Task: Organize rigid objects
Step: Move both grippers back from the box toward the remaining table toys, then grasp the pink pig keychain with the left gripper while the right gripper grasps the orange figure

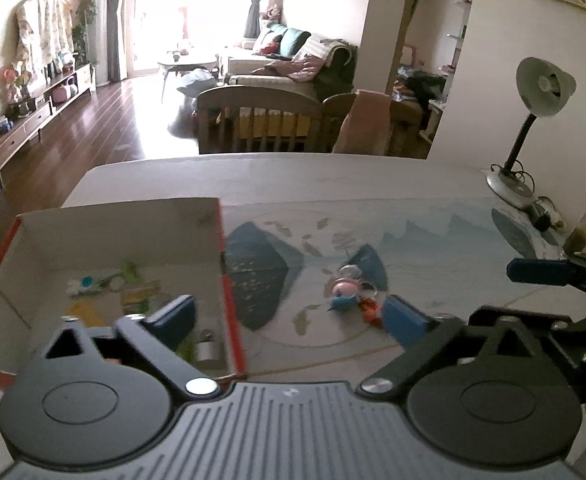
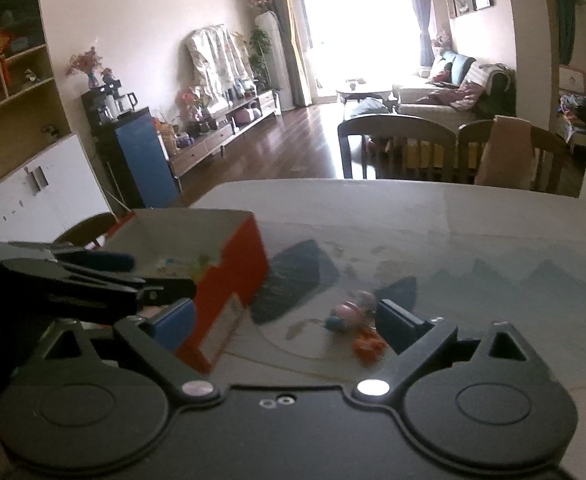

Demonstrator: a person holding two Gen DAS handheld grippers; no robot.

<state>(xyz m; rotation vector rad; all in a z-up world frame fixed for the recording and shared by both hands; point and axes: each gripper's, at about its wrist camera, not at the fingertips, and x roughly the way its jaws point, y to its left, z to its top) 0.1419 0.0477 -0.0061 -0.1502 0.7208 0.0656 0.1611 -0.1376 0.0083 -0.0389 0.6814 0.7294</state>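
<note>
- Left gripper (image 1: 289, 314): fingers apart, empty, over box (image 1: 109, 240) edge.
- Right gripper (image 2: 285, 320): fingers apart, empty.
- Small toys (image 1: 349, 296) on table (image 1: 293, 176), beside box.

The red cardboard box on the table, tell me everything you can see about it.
The red cardboard box sits open-topped on the table's left side, red outside and pale inside. It holds small colourful items and a grey metal piece near its right wall. The left gripper stands open, one finger over the box.

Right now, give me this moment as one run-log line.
left gripper: open, empty | right gripper: open, empty | small toys: on table mat | red box: holds several items
</note>
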